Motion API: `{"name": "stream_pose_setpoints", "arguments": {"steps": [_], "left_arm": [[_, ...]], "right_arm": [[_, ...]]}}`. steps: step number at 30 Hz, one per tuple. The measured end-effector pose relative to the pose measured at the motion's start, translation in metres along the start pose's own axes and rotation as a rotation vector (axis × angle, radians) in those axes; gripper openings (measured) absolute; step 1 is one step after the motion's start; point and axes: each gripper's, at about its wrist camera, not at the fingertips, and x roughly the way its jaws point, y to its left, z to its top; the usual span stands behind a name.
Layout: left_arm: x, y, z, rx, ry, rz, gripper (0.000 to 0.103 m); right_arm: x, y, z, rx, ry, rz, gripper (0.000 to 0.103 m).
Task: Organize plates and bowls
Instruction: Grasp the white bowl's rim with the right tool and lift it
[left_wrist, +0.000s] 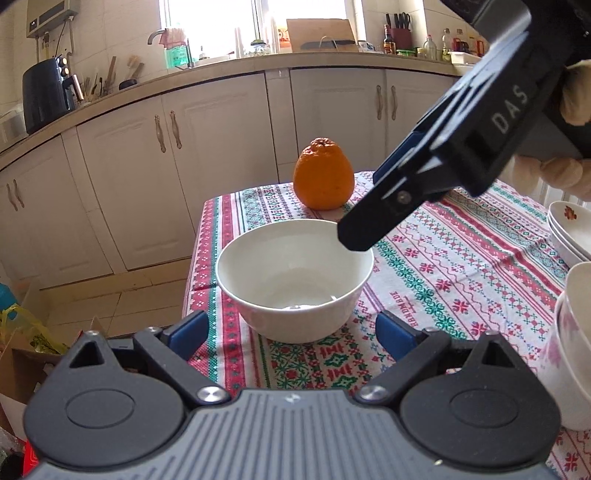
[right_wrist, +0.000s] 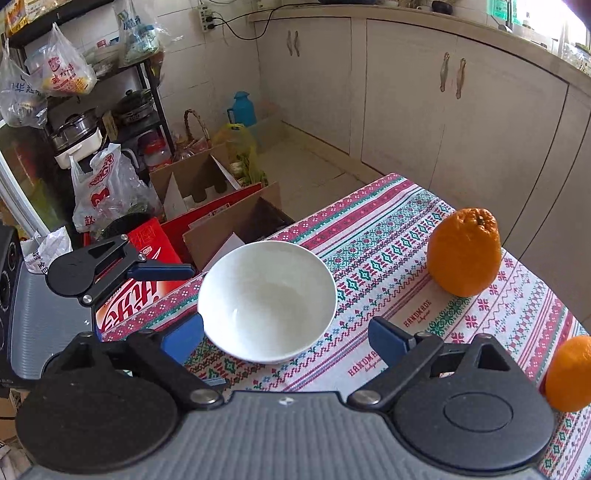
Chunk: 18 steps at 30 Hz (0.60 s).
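A plain white bowl (left_wrist: 294, 277) stands upright near the left corner of the patterned tablecloth (left_wrist: 461, 258). My left gripper (left_wrist: 291, 334) is open, its blue pads on either side of the bowl's near wall with small gaps. My right gripper (left_wrist: 364, 206) reaches in from the upper right, one fingertip over the bowl's far right rim. In the right wrist view the same bowl (right_wrist: 267, 301) lies just ahead of my open right gripper (right_wrist: 286, 343). Its left pad is close to the bowl's side and its right pad stands apart. One of the left gripper's fingers (right_wrist: 162, 272) shows left of the bowl.
A large orange (left_wrist: 323, 175) sits behind the bowl, and a second orange (right_wrist: 569, 373) lies nearer the right side. Stacked bowls (left_wrist: 569, 229) and a taller stack (left_wrist: 576, 350) stand at the right edge. Cardboard boxes (right_wrist: 207, 181) and bags crowd the floor beyond the table's left edge.
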Motion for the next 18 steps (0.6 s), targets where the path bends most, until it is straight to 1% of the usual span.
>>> {"name": "stream_pose_setpoints", "arguments": {"steps": [2,4,6,7,10,12,13,16,18], "left_arm": [[0.004,0.001,-0.001,-0.001,-0.001,0.007,0.096],[0.008,0.001,-0.001,-0.002,-0.002,0.008,0.096],[0.012,0.002,0.0,-0.004,0.002,0.005,0.095],[0.013,0.002,0.0,-0.004,0.0,0.001,0.094],[0.015,0.001,0.001,-0.003,-0.003,0.001,0.093],[0.016,0.001,0.002,-0.001,-0.006,0.001,0.089],[0.017,0.0,0.001,0.001,-0.006,-0.001,0.088],[0.019,-0.001,0.001,0.005,-0.003,-0.003,0.088],[0.02,-0.001,0.001,0.006,-0.003,-0.006,0.085]], "right_arm": [[0.011,-0.006,0.004,0.005,0.014,0.005,0.096],[0.02,-0.012,0.006,0.014,0.027,0.013,0.09],[0.029,-0.018,0.008,0.033,0.037,0.024,0.086],[0.033,-0.021,0.009,0.042,0.042,0.031,0.081],[0.043,-0.027,0.011,0.06,0.053,0.046,0.075],[0.048,-0.029,0.012,0.063,0.057,0.051,0.069],[0.05,-0.03,0.012,0.064,0.058,0.058,0.064],[0.055,-0.03,0.013,0.065,0.064,0.066,0.062],[0.057,-0.03,0.013,0.064,0.063,0.07,0.059]]}}
